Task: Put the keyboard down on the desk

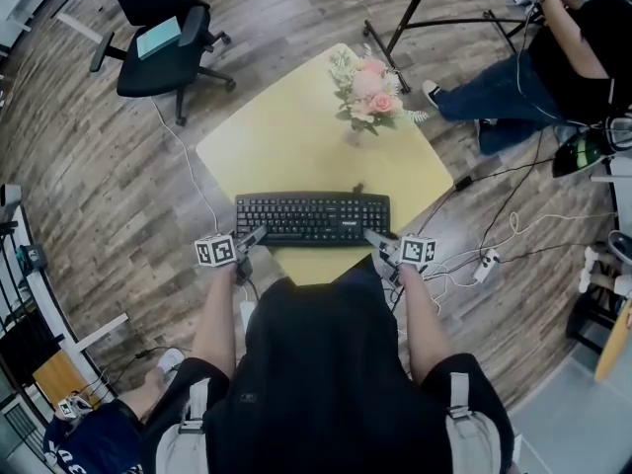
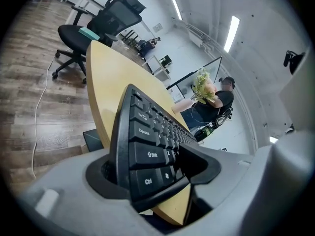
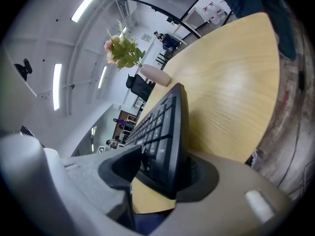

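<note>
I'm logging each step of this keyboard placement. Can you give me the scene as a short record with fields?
object: black keyboard, lying on the yellow desk by its near edge
left gripper: open, the keyboard's left end between its jaws
right gripper: open, the keyboard's right end between its jaws
also on desk: pink flowers, toward the far side
nearby: black office chair on the wood floor

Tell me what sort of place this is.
Most likely an office or lab workroom. A keyboard lies on a yellow desk, a black office chair stands on the wood-look floor beyond it, and cables trail across the floor at the right.
</note>
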Tool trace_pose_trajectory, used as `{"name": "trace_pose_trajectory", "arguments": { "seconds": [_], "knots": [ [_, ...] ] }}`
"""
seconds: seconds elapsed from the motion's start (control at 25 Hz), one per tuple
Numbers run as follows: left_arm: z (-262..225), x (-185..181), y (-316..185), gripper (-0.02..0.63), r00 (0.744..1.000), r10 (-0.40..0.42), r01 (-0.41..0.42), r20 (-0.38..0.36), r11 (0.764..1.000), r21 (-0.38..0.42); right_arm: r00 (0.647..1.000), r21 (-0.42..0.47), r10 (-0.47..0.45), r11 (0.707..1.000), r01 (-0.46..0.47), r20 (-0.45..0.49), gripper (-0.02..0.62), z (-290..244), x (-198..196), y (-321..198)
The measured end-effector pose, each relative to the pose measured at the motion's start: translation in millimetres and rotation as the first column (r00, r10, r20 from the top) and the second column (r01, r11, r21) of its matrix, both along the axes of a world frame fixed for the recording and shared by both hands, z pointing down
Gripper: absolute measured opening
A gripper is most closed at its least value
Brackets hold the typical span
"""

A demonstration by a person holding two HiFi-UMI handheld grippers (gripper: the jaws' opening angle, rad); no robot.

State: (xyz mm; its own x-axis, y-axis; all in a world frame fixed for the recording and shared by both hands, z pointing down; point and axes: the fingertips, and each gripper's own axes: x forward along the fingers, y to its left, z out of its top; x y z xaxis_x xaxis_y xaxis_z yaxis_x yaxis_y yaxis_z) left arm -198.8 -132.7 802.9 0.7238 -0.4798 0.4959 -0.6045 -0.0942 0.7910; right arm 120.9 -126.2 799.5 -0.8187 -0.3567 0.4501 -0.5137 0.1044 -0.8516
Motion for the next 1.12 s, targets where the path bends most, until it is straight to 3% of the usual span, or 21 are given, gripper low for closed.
{"name": "trace_pose_trajectory", "arguments": {
  "seconds": [0.32,0.48,0.64,0.76,1.12],
  "knots": [
    [4,-13,-4,0.331,0.984,-0.036,0.025,0.177,0.998,0.059,0.977,0.060,0.045,0.998,-0.034,-0.206,0.289,11,12,-3],
    [4,-16,-6,0.367,0.965,-0.053,0.039,0.255,0.997,0.061,0.961,0.077,0.061,0.996,-0.041,-0.271,0.298,13,12,-3],
    [8,-23,-4,0.385,0.939,-0.059,0.045,0.338,0.998,0.048,0.914,0.123,0.062,0.992,-0.013,-0.402,0.326,13,14,-4],
    [14,-21,0,0.391,0.932,-0.047,0.042,0.359,0.999,0.021,0.871,0.145,0.064,0.989,0.008,-0.487,0.336,14,19,-2],
    [23,-23,5,0.419,0.882,-0.029,0.054,0.470,0.998,-0.041,0.828,0.155,0.064,0.987,0.028,-0.558,0.347,19,20,-2]
  ]
}}
